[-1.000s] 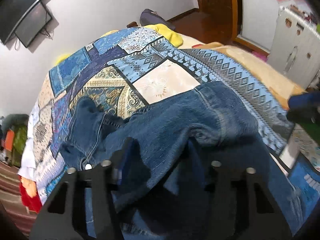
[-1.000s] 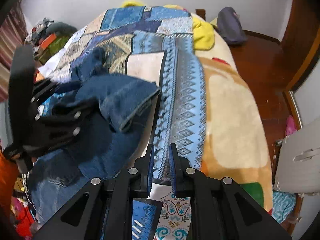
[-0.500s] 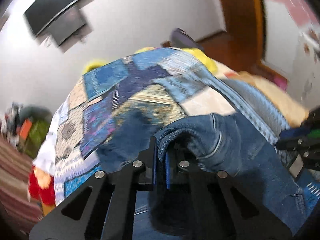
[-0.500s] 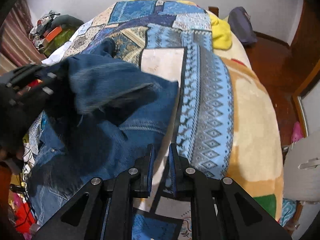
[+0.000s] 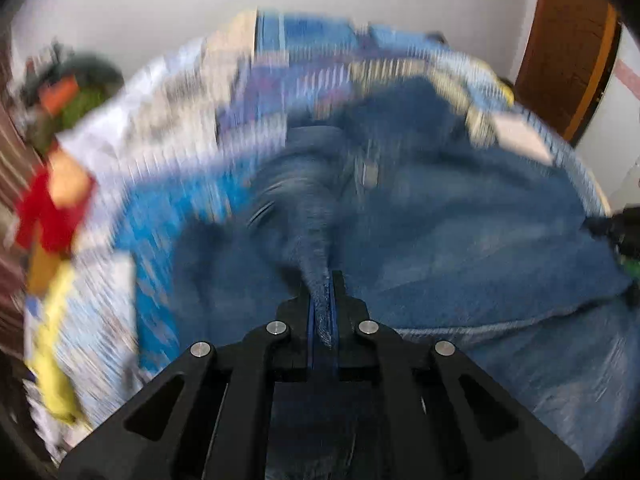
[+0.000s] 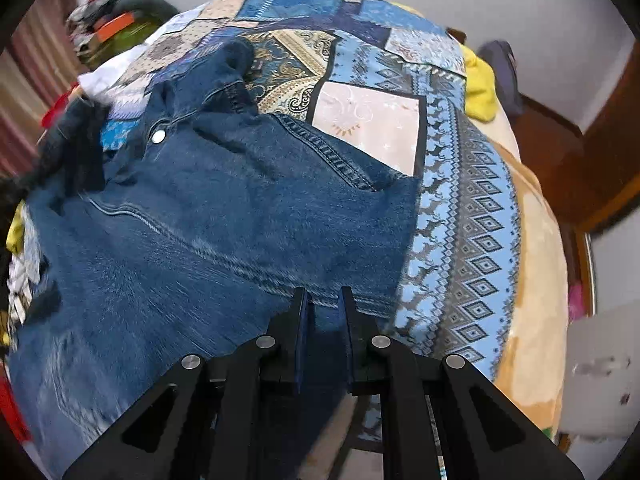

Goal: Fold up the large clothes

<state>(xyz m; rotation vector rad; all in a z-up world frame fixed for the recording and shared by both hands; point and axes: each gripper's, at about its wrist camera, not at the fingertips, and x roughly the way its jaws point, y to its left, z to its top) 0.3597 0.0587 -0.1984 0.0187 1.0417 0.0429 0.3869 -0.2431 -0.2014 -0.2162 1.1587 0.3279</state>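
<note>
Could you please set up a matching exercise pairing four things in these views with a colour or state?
Things:
1. left gripper
2. right gripper
3. jeans
4. patchwork quilt

States:
A. lies under the denim on the bed
B. empty, fingers a little apart
C. clamped on a bunched fold of cloth
D. dark blue, metal button showing

Pairs: 1-C, 2-B, 3-D, 4-A

Your two grippers, low in each wrist view

Your left gripper (image 5: 325,280) sits at lower centre of its blurred frame, jaws pinched tight on a ridge of the denim jeans (image 5: 460,232). Your right gripper (image 6: 323,300) sits at lower centre too, fingers (image 6: 298,320) parted by a narrow gap, tips at the denim's edge, gripping nothing.
</note>
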